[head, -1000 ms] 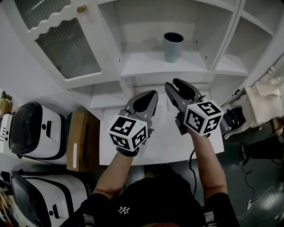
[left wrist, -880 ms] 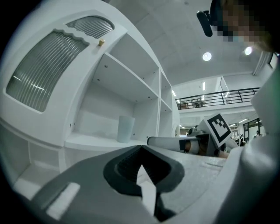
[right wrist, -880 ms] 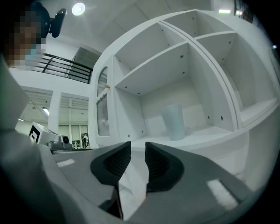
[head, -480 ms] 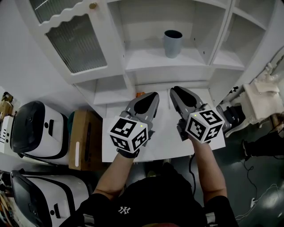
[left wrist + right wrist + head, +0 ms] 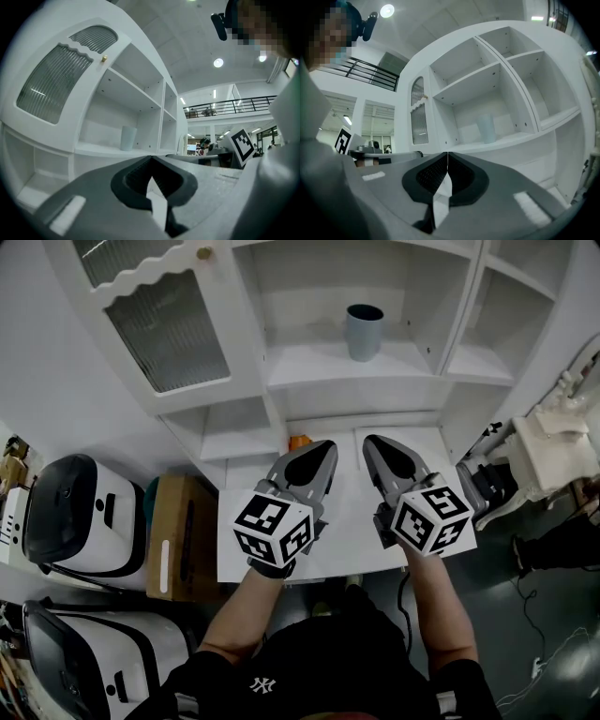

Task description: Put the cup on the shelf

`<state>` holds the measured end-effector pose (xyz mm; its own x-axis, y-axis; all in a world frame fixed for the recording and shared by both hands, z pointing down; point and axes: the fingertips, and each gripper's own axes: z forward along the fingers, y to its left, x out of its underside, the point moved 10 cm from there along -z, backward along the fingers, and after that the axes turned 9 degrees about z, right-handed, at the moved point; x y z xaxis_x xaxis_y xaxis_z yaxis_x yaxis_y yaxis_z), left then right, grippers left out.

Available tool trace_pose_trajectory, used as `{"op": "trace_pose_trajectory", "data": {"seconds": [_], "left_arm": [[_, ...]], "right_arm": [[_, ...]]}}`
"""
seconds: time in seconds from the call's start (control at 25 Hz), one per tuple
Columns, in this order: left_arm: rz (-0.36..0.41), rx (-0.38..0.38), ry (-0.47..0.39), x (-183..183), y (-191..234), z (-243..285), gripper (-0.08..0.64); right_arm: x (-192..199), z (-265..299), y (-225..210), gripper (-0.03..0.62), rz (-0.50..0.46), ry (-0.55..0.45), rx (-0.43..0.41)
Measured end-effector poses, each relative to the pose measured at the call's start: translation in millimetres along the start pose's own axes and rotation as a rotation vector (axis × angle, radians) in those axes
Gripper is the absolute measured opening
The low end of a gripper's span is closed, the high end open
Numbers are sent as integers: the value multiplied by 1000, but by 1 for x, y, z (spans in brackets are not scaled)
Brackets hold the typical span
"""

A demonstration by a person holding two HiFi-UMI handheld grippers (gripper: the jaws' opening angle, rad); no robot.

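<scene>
The cup [image 5: 365, 332] stands on the shelf [image 5: 309, 367] — both grippers, left [image 5: 319, 452] and right [image 5: 377, 448], closed, empty, well below it.

White "NY" logo [image 5: 260, 683] on the person's black shirt [image 5: 323, 652]

The head view looks steeply down from overhead, taking in the left tool [image 5: 324, 444], the right tool [image 5: 369, 441], the white bench [image 5: 347, 531] under them and the shelf unit [image 5: 328, 367] just ahead. Each gripper view sits low, close behind its own jaws, facing forward and somewhat upward at the shelves. All three views share the shelf bearing the cup [image 5: 365, 332]. Each gripper view also catches the other tool's marker cube [image 5: 241, 144] at its inner edge.
</scene>
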<state>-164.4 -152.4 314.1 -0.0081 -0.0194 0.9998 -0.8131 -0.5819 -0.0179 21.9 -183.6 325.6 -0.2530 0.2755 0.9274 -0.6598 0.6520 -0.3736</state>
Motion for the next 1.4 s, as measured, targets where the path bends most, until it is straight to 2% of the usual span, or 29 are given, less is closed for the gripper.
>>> {"op": "trace_pose_trajectory", "data": {"seconds": [0.68, 1.4], "left_arm": [[2, 13, -9, -1, -15, -4, 0], [5, 17, -13, -2, -21, 2, 0]], "right_arm": [[7, -21, 10, 21, -51, 3, 31], [2, -25, 8, 21, -64, 2, 29]]}}
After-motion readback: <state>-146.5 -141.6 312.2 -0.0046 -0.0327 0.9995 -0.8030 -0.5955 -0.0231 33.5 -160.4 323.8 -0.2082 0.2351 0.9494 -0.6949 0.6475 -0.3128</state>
